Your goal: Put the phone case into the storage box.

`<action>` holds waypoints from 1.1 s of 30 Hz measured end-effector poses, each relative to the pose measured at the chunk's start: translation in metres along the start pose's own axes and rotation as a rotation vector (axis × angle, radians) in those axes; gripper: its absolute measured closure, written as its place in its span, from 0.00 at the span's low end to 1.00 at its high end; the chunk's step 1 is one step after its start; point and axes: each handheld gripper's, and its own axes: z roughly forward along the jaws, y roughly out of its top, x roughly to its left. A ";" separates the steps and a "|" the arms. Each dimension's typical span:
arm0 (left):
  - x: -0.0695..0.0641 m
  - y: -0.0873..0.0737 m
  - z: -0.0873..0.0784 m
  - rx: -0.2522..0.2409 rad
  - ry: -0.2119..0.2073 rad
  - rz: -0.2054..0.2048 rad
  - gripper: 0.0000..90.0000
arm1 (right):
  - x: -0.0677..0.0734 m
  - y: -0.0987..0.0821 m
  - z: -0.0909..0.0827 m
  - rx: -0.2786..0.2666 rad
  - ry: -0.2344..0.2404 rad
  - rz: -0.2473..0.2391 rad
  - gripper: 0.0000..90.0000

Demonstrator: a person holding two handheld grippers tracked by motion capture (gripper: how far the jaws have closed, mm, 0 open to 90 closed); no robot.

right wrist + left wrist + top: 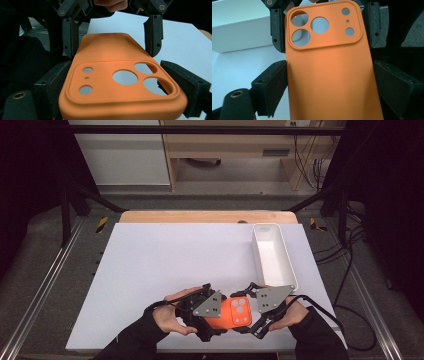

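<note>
Beyond the phone case [235,312], white tray [289,270]

The case [332,75] looks like matt, smooth orange silicone; the tray [274,254] beside it, smooth, slightly glossy white plastic.

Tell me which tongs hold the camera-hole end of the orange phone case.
The right tongs: they clamp the phone case at its round holes; the left tongs hold the plain end.
</note>
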 end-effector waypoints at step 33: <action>0.003 -0.002 0.000 -0.021 -0.040 -0.014 0.15 | -0.002 0.002 -0.004 0.001 0.037 0.036 0.18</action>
